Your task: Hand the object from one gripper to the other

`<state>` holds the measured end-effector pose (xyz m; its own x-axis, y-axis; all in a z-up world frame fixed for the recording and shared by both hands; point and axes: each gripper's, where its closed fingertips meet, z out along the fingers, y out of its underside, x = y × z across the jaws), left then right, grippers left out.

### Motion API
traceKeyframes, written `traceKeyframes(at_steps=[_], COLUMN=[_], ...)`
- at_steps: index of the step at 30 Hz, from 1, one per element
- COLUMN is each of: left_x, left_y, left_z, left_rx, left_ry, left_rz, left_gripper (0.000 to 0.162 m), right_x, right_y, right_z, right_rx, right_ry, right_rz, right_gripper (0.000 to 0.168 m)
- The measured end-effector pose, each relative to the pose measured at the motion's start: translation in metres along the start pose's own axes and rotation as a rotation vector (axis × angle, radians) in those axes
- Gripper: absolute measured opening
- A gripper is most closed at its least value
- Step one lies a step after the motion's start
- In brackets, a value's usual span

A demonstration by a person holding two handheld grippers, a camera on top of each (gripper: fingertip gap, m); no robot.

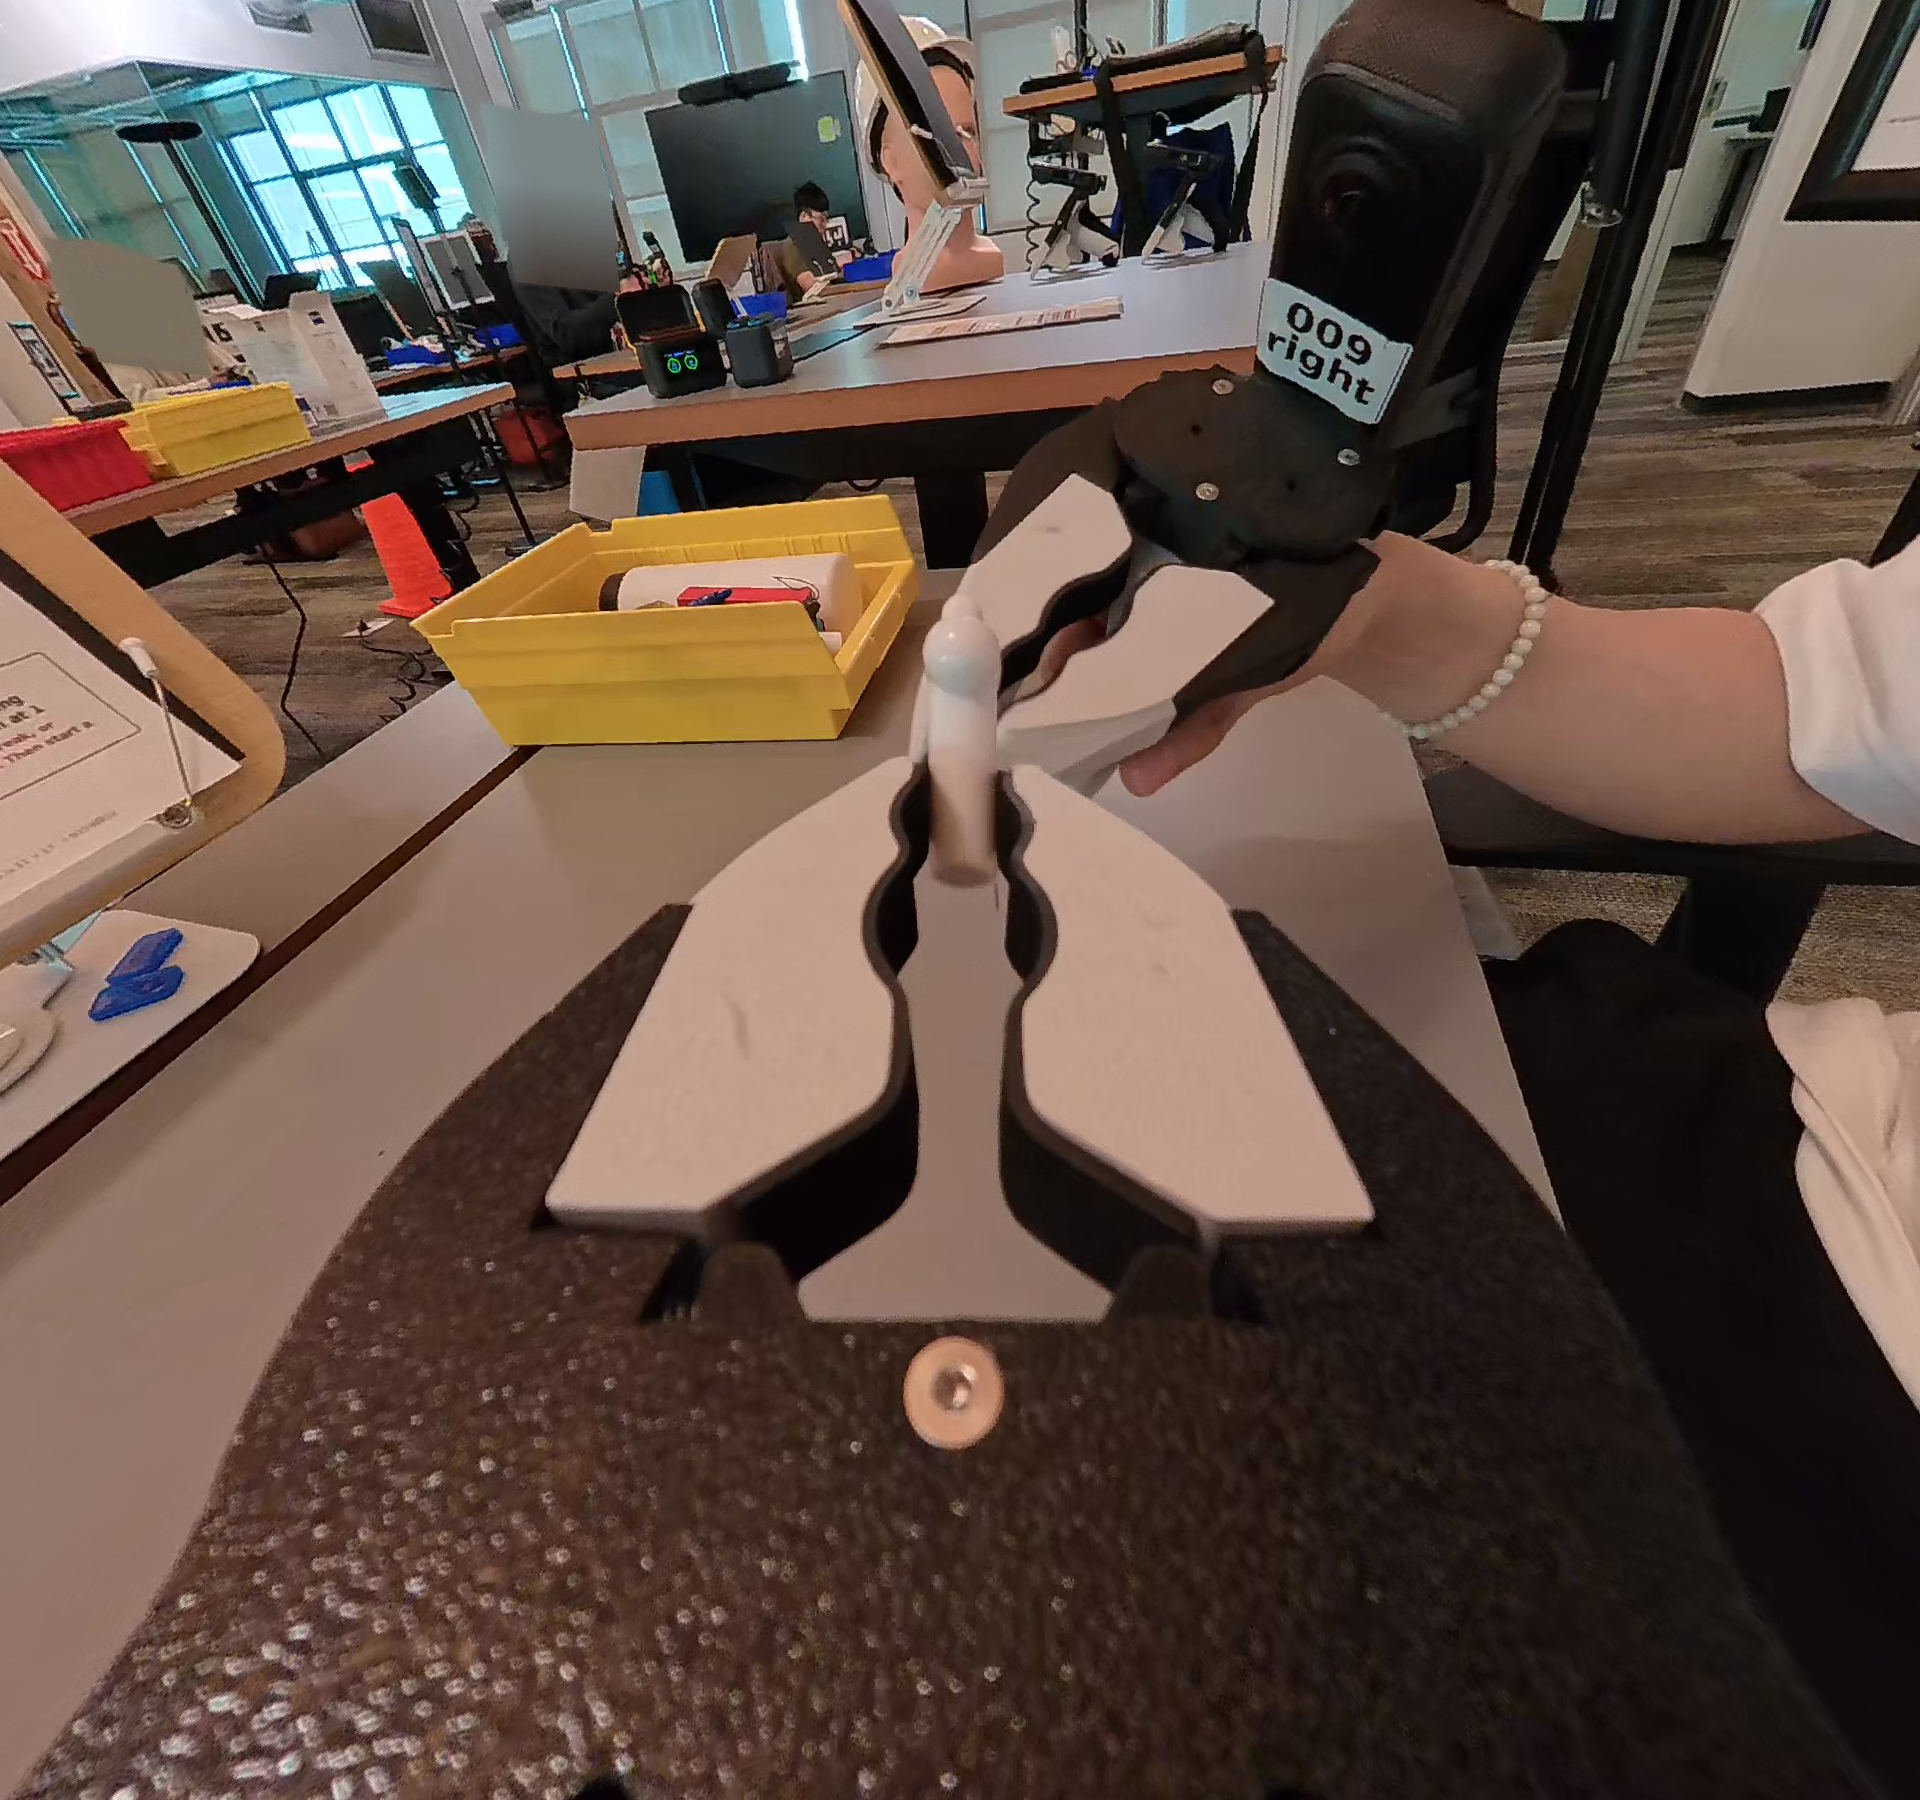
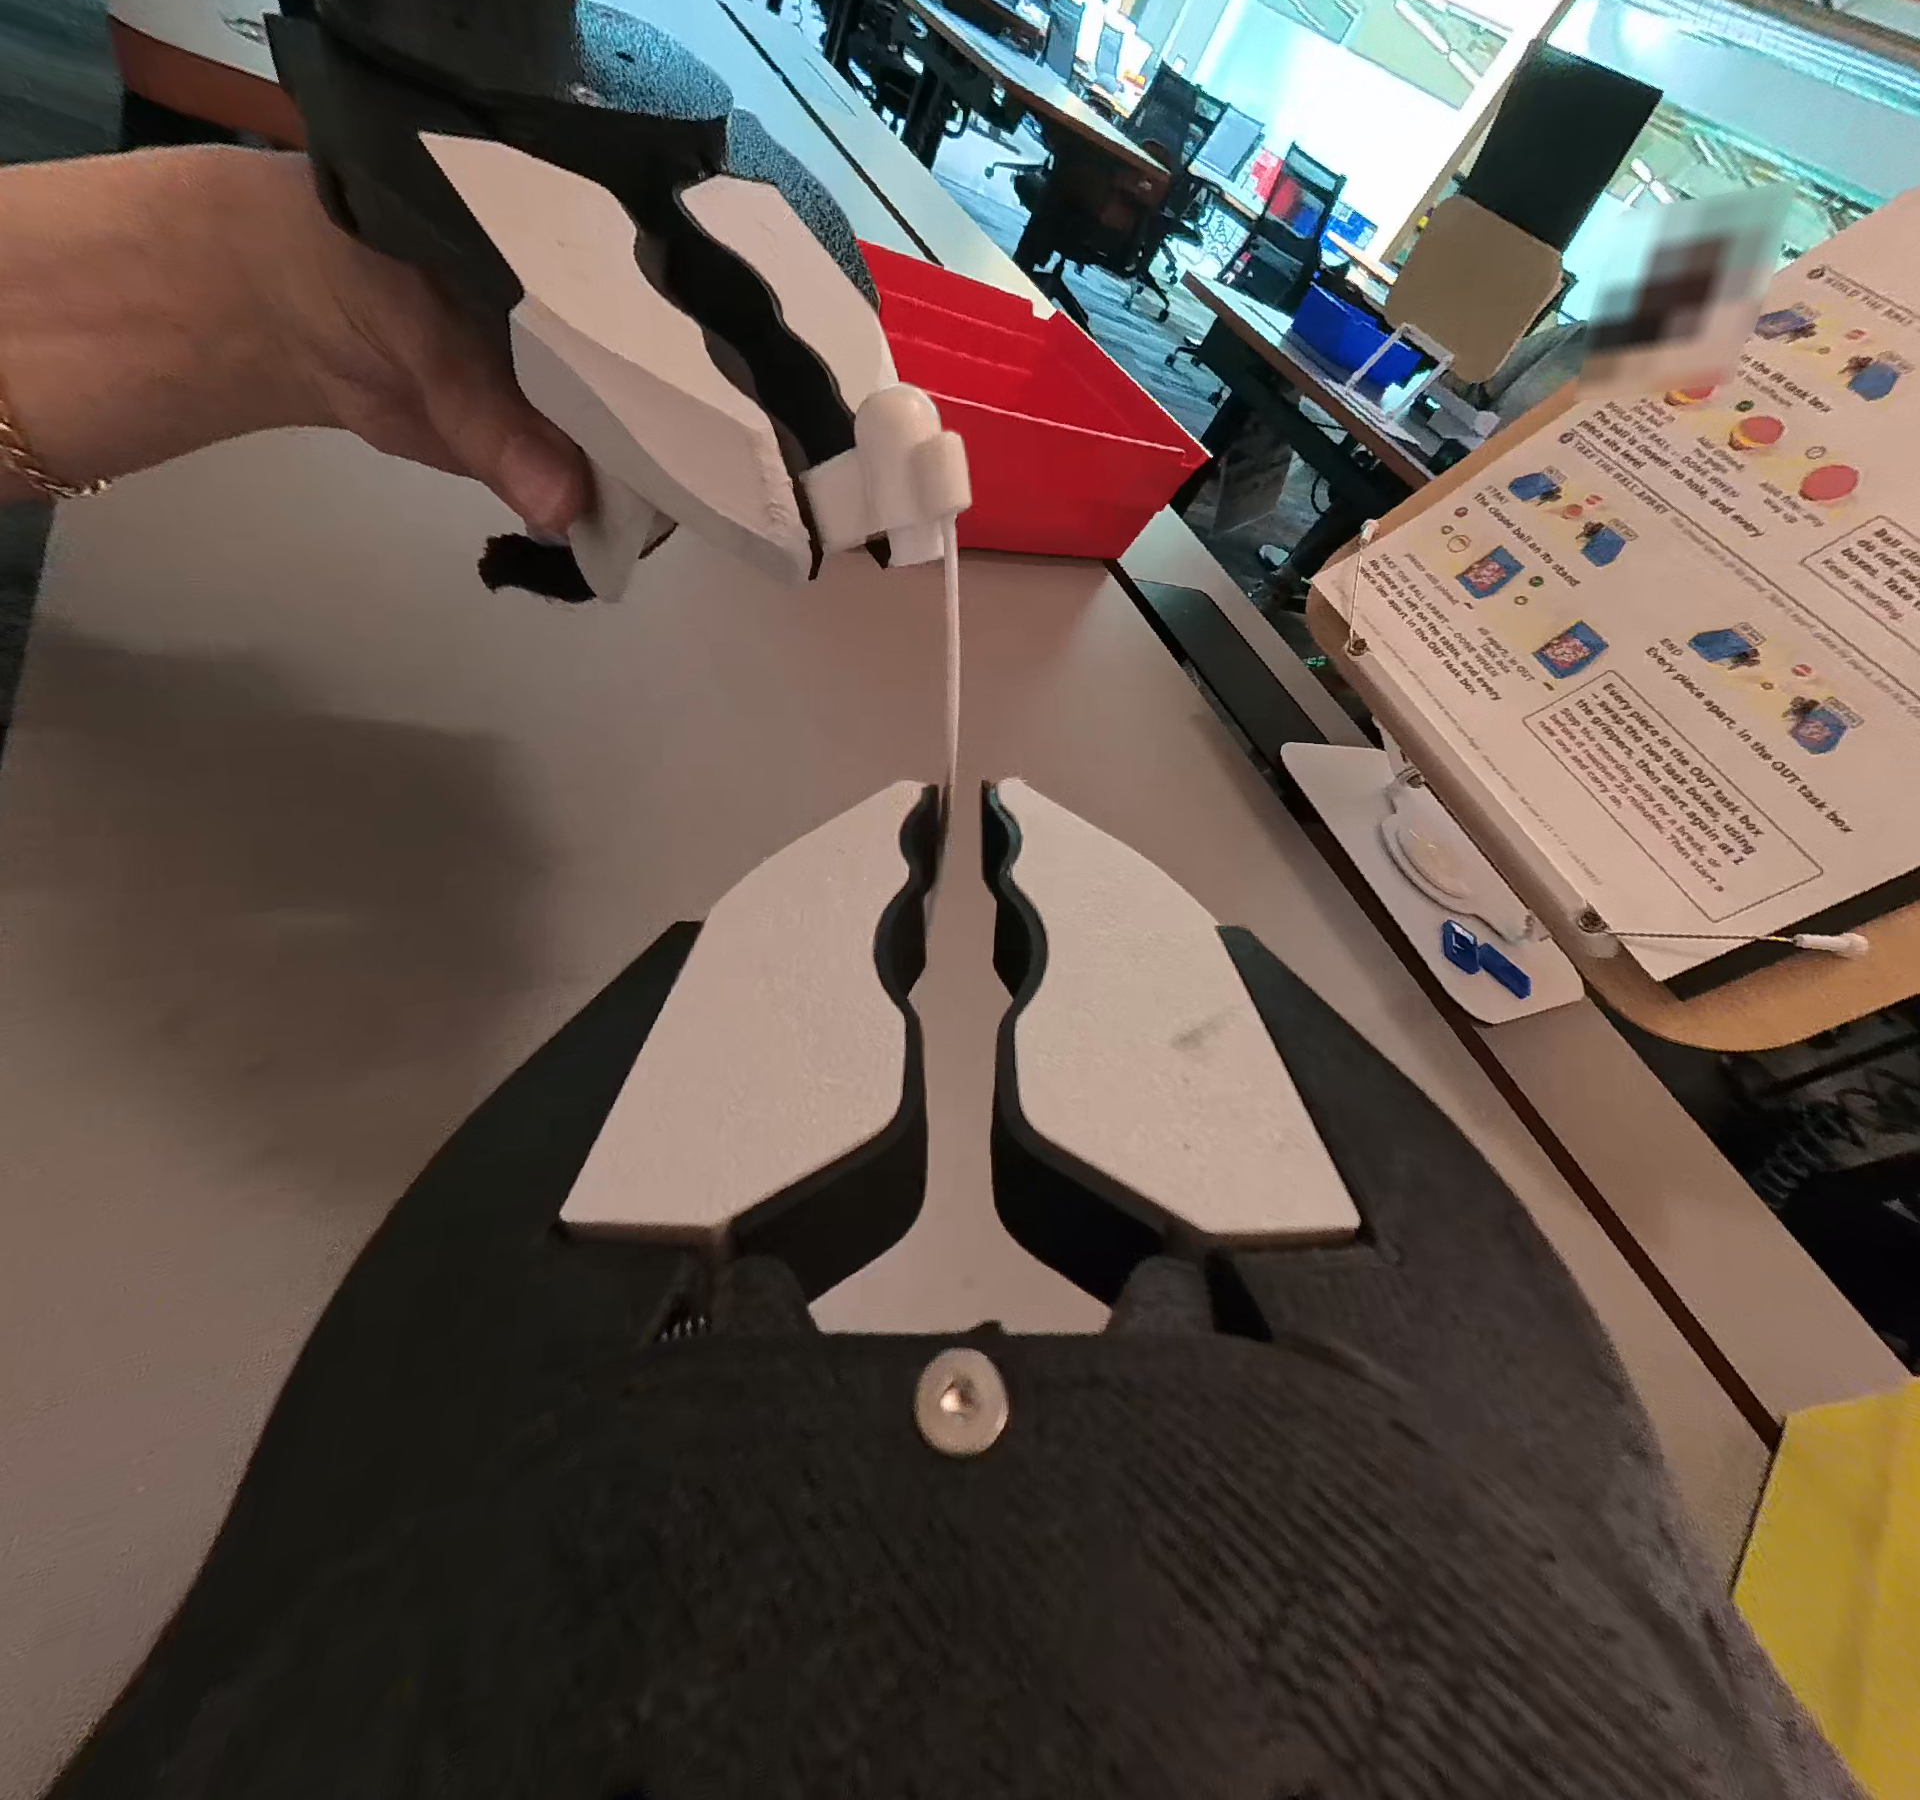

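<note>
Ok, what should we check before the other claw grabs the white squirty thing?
1. Left gripper clamped on the white pump head: ok.
2. Dip tube hangs down into the gap of the right gripper: ok.
3. Right gripper shut on the tube: not ok, a gap shows between its fingers.
4. Tube in the middle of that gap: not ok, it sits close to one finger.
5. Tube straight, not kinked: ok.
6. Red bin out of the way: ok, it sits behind the pump head.

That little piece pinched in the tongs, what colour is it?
White, all over; the right wrist view shows it best.
</note>
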<state>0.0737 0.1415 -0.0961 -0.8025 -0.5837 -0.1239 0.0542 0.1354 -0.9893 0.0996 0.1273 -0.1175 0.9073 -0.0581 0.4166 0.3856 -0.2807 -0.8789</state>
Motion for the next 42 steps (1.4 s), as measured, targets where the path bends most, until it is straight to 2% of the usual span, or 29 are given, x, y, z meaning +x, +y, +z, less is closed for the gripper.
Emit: traceKeyframes(at_steps=[1, 9, 12, 21, 25, 35, 42], left_x=[-0.001, -0.004, -0.003, -0.004, -0.004, -0.005, -0.004], left_y=[0.0, 0.001, 0.001, -0.001, -0.001, 0.0, 0.0], left_z=[-0.001, -0.002, 0.0, -0.002, -0.002, -0.001, -0.001], left_rx=[0.002, -0.001, -0.001, 0.01, 0.008, 0.007, 0.006], left_ry=[-0.002, -0.021, -0.016, -0.018, -0.019, -0.024, -0.019], left_rz=[0.0, -0.001, -0.001, -0.011, -0.004, -0.006, -0.005], left_gripper=[0.011, 0.011, 0.011, 0.011, 0.011, 0.011, 0.011], right_x=[0.001, 0.007, 0.008, 0.007, 0.005, -0.004, 0.0], right_y=[-0.001, -0.003, -0.005, -0.007, -0.005, -0.005, -0.004], right_z=[-0.001, -0.007, -0.007, -0.007, -0.005, -0.001, 0.001], right_rx=[0.008, 0.008, 0.027, 0.044, 0.039, 0.032, 0.034], right_ry=[0.009, 0.018, 0.034, 0.03, 0.02, -0.026, -0.001], right_rz=[0.0, 0.008, -0.007, -0.013, 0.003, 0.02, 0.029], right_gripper=[0.001, 0.001, 0.008, 0.0, 0.017, 0.018, 0.001])
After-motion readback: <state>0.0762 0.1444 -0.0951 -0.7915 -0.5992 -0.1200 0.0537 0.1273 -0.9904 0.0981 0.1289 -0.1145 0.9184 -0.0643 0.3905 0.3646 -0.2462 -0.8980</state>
